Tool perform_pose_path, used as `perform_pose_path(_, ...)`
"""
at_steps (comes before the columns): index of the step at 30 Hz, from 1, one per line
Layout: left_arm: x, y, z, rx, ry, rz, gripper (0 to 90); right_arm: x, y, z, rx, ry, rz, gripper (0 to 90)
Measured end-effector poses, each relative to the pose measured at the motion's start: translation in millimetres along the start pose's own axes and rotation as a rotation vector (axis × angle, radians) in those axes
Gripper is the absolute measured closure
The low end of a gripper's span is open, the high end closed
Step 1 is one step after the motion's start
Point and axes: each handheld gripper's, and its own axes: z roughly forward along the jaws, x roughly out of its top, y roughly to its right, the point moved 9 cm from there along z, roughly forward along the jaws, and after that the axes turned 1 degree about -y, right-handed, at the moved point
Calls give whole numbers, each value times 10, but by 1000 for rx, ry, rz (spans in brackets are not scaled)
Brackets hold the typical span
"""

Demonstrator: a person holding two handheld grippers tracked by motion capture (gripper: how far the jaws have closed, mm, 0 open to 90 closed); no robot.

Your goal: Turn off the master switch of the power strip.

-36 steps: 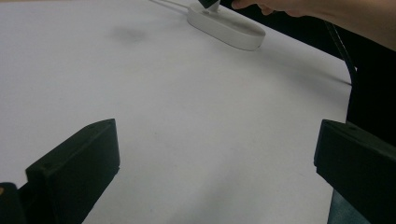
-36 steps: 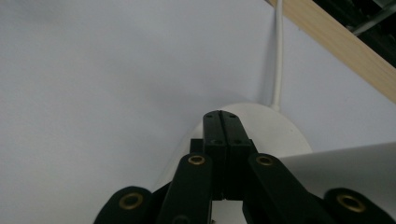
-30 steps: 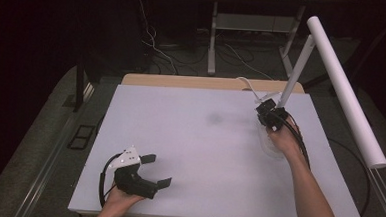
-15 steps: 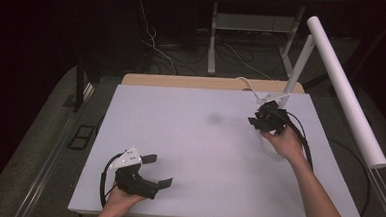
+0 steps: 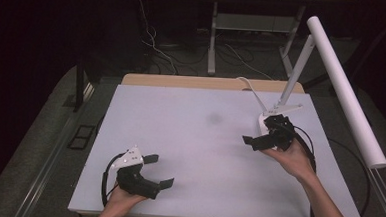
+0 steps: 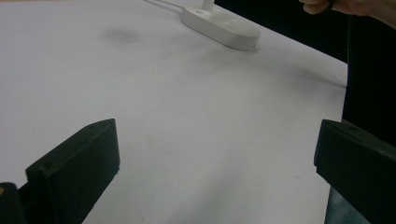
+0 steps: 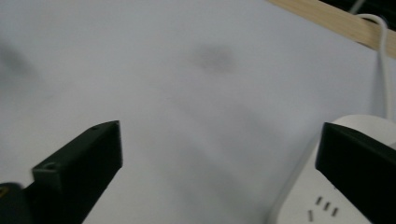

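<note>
White power strip (image 5: 266, 123) touching right tongs (image 5: 253, 136), both tongs wide, left tongs (image 5: 158, 171) near table (image 5: 194, 138) edge

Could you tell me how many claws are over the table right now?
2. The left claw sits open near the table's front-left corner; the right claw is open at the right side, beside the white lamp base.
</note>
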Motion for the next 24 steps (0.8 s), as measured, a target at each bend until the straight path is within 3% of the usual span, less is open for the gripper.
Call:
perform_pose_path(15,0,1,13,-2,-2,-3,0,-401,-174,-180,33,48,37,2)
perform_pose_path(24,-6,3,17,0,-6,-3,0,-663,-170,-262,46,61,65,2)
